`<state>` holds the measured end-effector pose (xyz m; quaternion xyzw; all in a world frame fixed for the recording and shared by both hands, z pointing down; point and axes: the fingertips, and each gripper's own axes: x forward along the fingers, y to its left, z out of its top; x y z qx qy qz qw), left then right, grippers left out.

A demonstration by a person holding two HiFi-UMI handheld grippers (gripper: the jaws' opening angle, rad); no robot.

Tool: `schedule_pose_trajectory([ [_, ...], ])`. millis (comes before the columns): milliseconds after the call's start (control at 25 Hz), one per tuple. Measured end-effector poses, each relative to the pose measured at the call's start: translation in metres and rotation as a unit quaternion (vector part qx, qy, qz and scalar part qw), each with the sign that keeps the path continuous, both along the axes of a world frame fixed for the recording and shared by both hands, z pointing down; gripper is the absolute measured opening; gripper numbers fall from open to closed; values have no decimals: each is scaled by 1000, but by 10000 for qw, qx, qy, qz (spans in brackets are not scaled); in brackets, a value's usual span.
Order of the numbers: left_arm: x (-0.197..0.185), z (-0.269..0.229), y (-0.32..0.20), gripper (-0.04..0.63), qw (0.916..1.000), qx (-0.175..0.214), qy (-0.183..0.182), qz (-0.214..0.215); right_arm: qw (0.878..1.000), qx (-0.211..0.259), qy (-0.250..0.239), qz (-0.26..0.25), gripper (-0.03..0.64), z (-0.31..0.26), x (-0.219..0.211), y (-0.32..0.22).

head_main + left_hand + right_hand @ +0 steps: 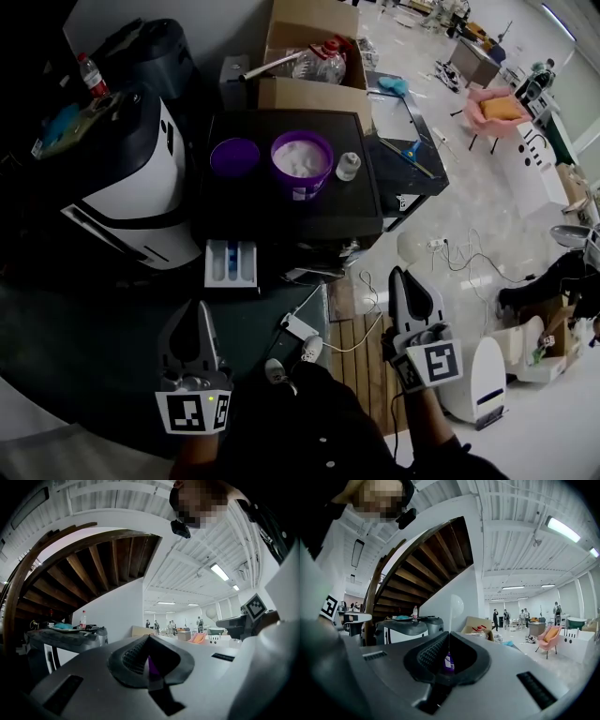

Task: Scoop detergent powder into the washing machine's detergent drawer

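Note:
A purple tub of white detergent powder stands on the black washing machine top. Beside it are a purple lid to the left and a small white cap to the right. The white detergent drawer is pulled out at the machine's front. My left gripper is held low, below the drawer, with its jaws together and nothing in them. My right gripper is lower right of the machine, also shut and empty. Both gripper views show the jaws meeting, left gripper and right gripper.
A white and black appliance stands left of the machine, with a red-capped bottle behind it. A cardboard box holding bottles sits behind the machine. Cables, a pink chair and a white device are to the right.

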<state>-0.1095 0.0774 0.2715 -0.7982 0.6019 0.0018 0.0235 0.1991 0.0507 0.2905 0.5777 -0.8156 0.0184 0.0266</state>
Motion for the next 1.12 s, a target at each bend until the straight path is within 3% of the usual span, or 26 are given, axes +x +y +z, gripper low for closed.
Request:
schedule_pose_trajectory([
  [680,40,-18,-56,15,9983,224,-155,-518,9974,163,-197,-669,32,-1,32,-88],
  [880,38,-17,-62,15,9976,183,-216,-626,9956,-3,-137,-932,32,5,19,-111],
  [1120,32,-11,-81,15,9981,129,-144,-583,9885,-503,262,-1399,32,24,-4,-148],
])
